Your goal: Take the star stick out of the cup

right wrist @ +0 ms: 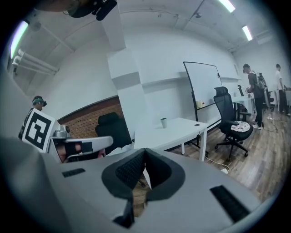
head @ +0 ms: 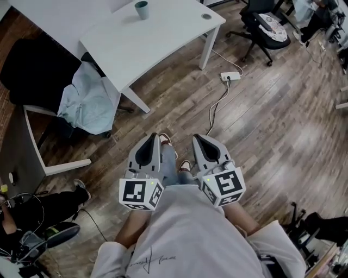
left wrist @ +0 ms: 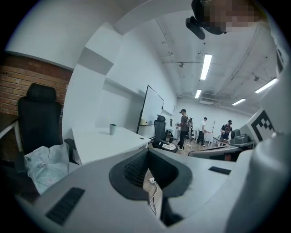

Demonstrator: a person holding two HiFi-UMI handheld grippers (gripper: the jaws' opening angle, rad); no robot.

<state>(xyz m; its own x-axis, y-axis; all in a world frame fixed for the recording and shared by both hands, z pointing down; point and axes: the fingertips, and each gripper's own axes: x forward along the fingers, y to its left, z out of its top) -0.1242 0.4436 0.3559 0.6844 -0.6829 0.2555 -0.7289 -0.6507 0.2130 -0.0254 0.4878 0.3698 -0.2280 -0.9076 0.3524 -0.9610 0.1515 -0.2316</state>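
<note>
White table (head: 163, 32) stands on the wood floor (head: 272, 108). Left gripper (head: 155, 137) and right gripper (head: 197, 138) are side by side, well apart from the table, tips pointing toward it. Both have jaws closed together with nothing between. Cup (head: 142, 9) is upright on the table's far side. Star stick is too small to make out.

wear: white T-shirt (head: 187, 228), blue jeans (head: 169, 160), light shoes (head: 165, 139) | grey plastic left gripper (head: 154, 137), right gripper (head: 198, 138): black ribbed pads (left wrist: 134, 168), black-white marker cubes (head: 140, 194)
</note>
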